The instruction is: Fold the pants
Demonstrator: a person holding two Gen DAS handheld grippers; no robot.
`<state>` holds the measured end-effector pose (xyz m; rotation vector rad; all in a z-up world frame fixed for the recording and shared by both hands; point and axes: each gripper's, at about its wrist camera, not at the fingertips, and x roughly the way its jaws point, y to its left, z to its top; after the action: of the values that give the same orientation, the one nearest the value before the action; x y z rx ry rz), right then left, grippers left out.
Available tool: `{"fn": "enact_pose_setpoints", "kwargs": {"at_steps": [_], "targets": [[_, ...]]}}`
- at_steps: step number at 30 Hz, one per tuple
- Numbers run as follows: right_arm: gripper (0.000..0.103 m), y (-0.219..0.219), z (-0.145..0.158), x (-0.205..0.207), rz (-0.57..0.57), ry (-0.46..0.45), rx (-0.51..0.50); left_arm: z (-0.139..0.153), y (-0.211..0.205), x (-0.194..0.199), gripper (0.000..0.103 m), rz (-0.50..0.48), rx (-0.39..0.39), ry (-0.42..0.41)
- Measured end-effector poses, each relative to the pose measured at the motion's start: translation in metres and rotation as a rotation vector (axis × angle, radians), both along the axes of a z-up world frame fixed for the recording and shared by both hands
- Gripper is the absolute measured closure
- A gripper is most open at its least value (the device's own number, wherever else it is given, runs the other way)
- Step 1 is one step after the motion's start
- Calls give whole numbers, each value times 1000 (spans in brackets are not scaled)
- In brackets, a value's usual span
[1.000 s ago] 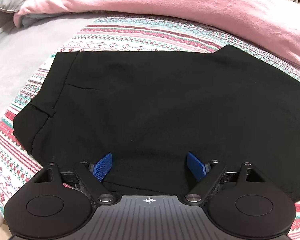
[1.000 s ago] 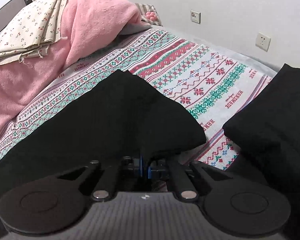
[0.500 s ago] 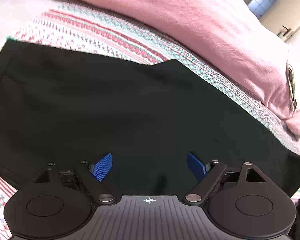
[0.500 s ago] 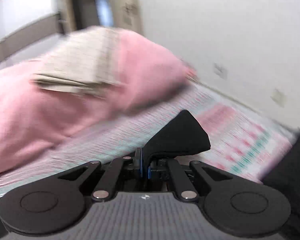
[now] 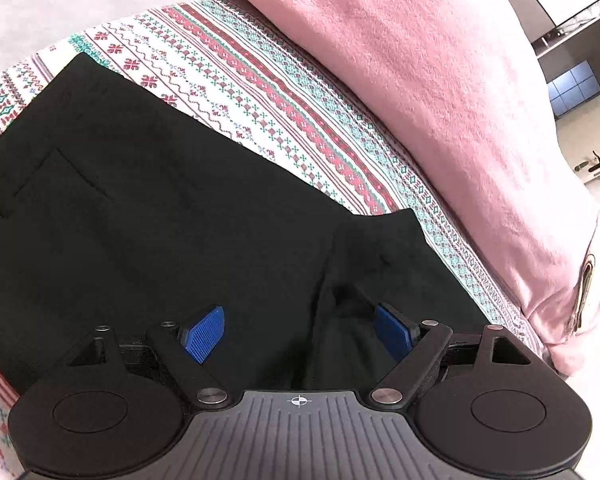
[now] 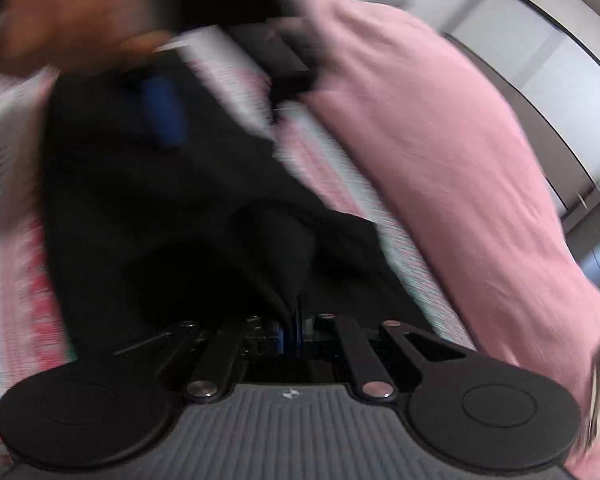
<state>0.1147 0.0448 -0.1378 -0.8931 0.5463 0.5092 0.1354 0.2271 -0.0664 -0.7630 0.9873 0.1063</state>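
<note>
One fold risks skewing: we are carrying the black fabric pants [image 5: 148,232] hem pinched in our right claw [image 6: 294,330]; left claw [image 5: 300,332] gaping at six o'clock over the patterned bed [image 5: 260,80].

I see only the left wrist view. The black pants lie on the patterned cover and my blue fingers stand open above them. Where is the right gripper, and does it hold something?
Observer: The right gripper is shut on a fold of the black pants; the cloth comes out from between its fingers.
Operator: Does this fold already lie on the rest of the pants?
Observer: The right wrist view is blurred, but the gripped cloth stands bunched above the flat part of the pants, not laid down.
Operator: Does that view show my left gripper?
Observer: Yes, near its top. One blue finger pad is over the pants, and the person's hand is behind it.
</note>
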Motion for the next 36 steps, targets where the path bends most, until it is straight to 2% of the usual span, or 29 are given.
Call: {"fn": "enact_pose_setpoints", "kwargs": {"at_steps": [3,5,6,12,15,17,19,21,26,29,31,34,36], "targets": [[72,4,-2,-6,-4,28,9,-7,-7,8,20,-24,-16,15],[54,0,1,-6,-21,32,28,-8,-8,8,20,-40,-24,13],[52,-3,2,-5,-28,43,33,-8,-9,7,20,-44,-19,13],[50,-3,2,-2,-34,98,77,-14,-19,10,20,-96,6,37],[55,12,-8,-14,16,64,59,-16,-25,9,20,-118,28,44],[78,20,-14,-18,32,34,41,-16,-28,8,21,-132,33,39],[88,25,-17,-17,26,54,57,-15,-29,7,22,-147,27,31],[89,29,-18,-16,7,66,72,-15,-30,7,24,-165,14,22],[89,27,0,-10,-34,74,192,-20,-27,6,27,-188,-20,28],[89,28,6,-7,-53,65,226,-23,-27,7,27,-188,-48,23],[89,32,6,-7,-59,58,228,-25,-31,8,31,-206,-65,12],[89,35,4,-11,-43,26,229,-29,-39,9,41,-225,-88,18],[89,35,6,-15,-46,20,231,-30,-42,10,60,-233,-65,25]]}}
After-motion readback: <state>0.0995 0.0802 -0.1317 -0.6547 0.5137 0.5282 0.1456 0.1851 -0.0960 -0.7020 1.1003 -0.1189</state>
